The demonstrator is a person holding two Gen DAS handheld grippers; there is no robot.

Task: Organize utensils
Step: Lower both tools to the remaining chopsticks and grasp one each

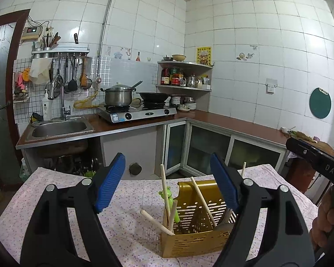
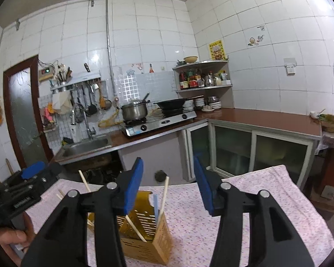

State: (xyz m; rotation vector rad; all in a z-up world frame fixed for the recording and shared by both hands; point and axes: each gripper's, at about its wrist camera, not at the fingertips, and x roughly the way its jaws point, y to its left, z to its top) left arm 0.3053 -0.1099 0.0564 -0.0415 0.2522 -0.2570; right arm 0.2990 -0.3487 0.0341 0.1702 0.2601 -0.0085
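A gold slotted utensil holder (image 1: 196, 242) (image 2: 144, 247) stands on a table with a floral cloth (image 1: 131, 202). In it lean several wooden chopsticks (image 1: 203, 201) and a green frog-topped utensil (image 1: 167, 194). The right wrist view also shows a pale blue handle (image 2: 155, 207) and a chopstick (image 2: 163, 197) in the holder. My left gripper (image 1: 168, 164) is open above the holder's near side, with nothing between its blue pads (image 1: 110, 182). My right gripper (image 2: 168, 166) is open above the holder too, and nothing is pressed between its pads (image 2: 132, 187).
A brown L-shaped counter (image 1: 233, 124) runs behind the table, with a sink (image 1: 60, 129), a gas stove (image 1: 140, 112) carrying a pot and a wok, and a corner shelf (image 1: 184, 75). Glass cabinet doors (image 1: 207, 146) sit below. A hand (image 1: 327, 222) holds the other gripper at the right.
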